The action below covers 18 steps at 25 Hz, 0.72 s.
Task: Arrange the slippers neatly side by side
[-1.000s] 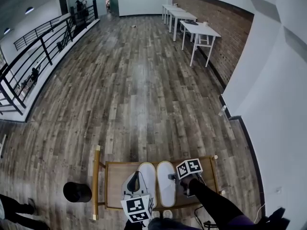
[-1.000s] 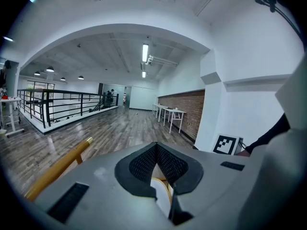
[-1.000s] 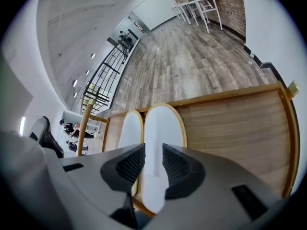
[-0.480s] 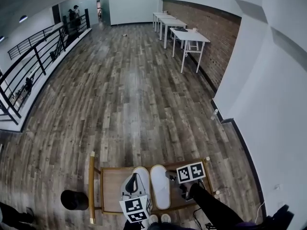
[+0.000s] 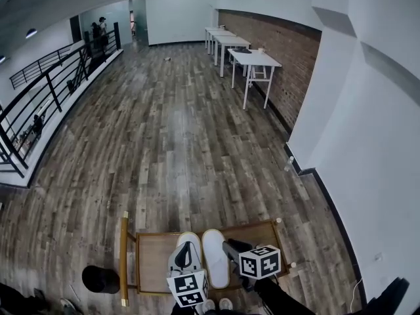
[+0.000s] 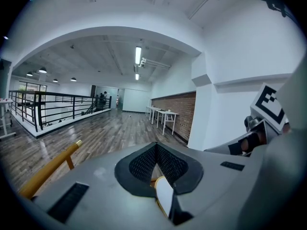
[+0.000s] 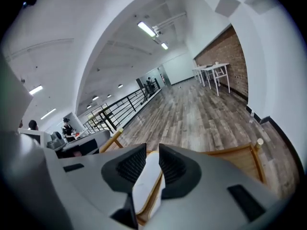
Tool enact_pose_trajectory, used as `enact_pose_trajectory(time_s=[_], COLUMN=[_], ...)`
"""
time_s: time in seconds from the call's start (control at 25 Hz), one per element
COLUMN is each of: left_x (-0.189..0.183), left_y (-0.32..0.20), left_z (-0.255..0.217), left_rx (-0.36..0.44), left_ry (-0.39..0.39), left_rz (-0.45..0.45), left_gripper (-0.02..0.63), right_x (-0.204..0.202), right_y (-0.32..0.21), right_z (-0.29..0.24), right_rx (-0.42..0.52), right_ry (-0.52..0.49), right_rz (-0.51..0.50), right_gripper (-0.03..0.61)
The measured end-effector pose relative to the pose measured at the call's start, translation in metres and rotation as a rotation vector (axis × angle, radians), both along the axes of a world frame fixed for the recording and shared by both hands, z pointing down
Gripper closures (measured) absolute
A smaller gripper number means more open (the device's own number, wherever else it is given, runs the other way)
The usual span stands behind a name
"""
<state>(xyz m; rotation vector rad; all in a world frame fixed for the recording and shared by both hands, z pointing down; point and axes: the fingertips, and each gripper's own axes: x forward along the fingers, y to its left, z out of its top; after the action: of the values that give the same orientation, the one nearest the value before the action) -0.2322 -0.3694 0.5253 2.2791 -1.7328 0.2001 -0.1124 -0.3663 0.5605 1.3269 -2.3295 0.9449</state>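
**White slippers paired on the wooden table**

The left slipper [image 5: 191, 239] and the right slipper [image 5: 214, 258] lie flat on the table [image 5: 154, 261], side by side, with their long edges touching or nearly so. Both are plain white long ovals with rounded ends. The left tool [image 6: 154, 146] hangs over the left slipper with its tips met; whether it pinches any of the slipper is hard to say. The right tool [image 7: 152, 153] stands open above the right slipper, whose white surface shows through the gap.
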Motion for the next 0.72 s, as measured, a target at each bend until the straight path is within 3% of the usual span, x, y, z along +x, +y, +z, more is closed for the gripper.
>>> enact_pose_trajectory(time_s=[0.12,0.28,0.4,0.72], left_x=[0.004,0.009,0.012,0.017], left_y=[0.006,0.014,0.018,0.026], left_z=[0.002,0.003,0.001,0.001], left_rx=[0.000,-0.002,0.000,0.008], left_ry=[-0.008,-0.016,-0.024,-0.032], left_rz=[0.008,0.017,0.027,0.035], left_gripper=[0.614,0.614,0.614,0.614], right_x=[-0.003,-0.005,-0.008,-0.016], right_y=[0.007,0.013,0.017,0.029], right_z=[-0.014,-0.028,-0.033,-0.031], right_rx=[0.080,0.164,0.189,0.220], right_ry=[0.017,0.046,0.055,0.081], right_rz=[0.026,0.062,0.073,0.063], right_gripper=[0.497,0.546,0.580,0.580])
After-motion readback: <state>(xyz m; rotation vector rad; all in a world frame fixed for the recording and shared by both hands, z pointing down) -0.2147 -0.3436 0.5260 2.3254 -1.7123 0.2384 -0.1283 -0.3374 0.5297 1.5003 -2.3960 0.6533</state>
